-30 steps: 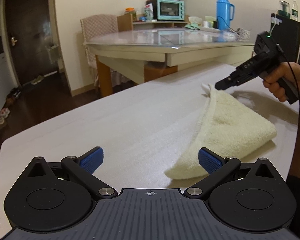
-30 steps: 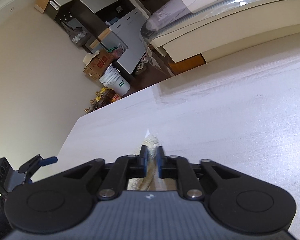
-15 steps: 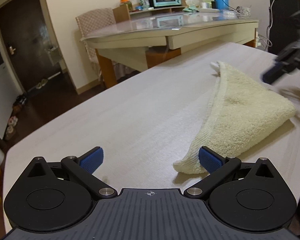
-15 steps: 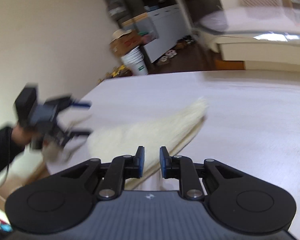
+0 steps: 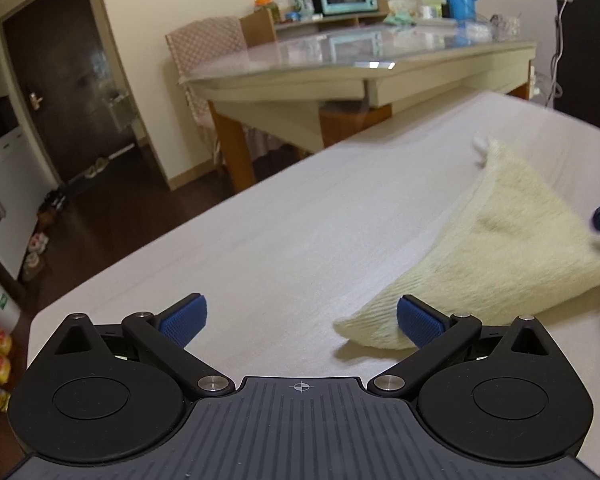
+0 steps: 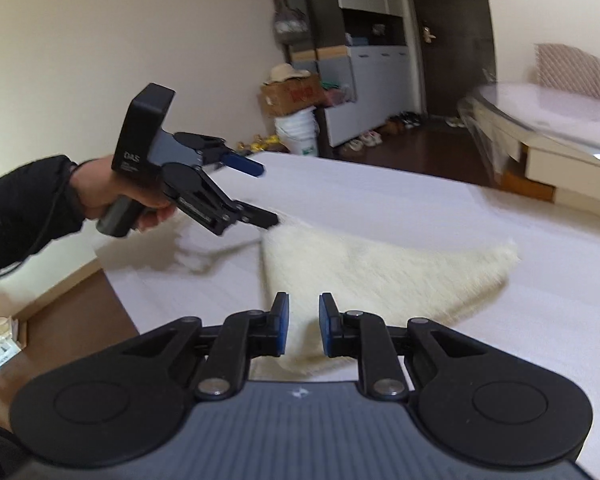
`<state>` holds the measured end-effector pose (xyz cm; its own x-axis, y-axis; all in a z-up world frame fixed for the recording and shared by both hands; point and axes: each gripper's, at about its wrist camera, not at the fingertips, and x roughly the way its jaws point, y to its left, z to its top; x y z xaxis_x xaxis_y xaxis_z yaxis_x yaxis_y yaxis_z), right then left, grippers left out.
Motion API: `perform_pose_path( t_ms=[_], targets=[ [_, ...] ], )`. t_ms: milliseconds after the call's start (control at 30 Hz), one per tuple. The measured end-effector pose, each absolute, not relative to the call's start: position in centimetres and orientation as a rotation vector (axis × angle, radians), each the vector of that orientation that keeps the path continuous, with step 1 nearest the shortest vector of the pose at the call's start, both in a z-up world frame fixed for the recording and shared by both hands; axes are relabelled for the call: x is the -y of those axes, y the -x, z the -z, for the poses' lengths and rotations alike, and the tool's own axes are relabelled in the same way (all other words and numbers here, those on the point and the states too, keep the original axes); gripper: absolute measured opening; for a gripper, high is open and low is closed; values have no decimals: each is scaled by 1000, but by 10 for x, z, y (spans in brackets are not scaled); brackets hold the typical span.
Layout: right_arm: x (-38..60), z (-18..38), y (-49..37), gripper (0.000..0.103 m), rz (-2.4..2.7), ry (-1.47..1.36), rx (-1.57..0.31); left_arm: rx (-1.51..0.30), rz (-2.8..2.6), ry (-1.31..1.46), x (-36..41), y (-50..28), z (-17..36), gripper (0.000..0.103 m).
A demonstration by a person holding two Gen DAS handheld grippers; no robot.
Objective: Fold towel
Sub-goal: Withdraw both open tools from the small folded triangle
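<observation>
Left hand-held gripper (image 5: 302,322): fingers wide apart, empty, near towel's close corner.
Towel (image 5: 496,248): lies folded in a triangle on the desk (image 5: 260,240), released a second ago.
Right hand-held gripper (image 6: 303,330): fingers narrowly apart, empty, drawn back.
Meaning: this fold seems finished.

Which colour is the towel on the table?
Pale cream; the towel shows best in the right wrist view.

Black plastic two-finger left gripper (image 6: 265,192) with blue ribbed pads (image 5: 184,317), silver screws, white "DAS" lettering and a grey handle; black long sleeve (image 6: 24,208) and thin black cable at the wrist.
</observation>
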<state>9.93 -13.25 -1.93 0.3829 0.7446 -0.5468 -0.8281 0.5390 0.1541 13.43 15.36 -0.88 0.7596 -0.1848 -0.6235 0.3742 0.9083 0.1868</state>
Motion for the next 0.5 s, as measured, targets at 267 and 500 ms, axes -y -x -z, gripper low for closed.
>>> perform_pose_path(
  t_ms=[267, 500],
  targets=[
    [114, 33, -93, 19, -991, 288, -628, -608, 435, -317, -109, -109, 8, 103],
    [121, 25, -90, 23, -990, 269, -636, -680, 408, -339, -100, -115, 25, 103]
  ],
)
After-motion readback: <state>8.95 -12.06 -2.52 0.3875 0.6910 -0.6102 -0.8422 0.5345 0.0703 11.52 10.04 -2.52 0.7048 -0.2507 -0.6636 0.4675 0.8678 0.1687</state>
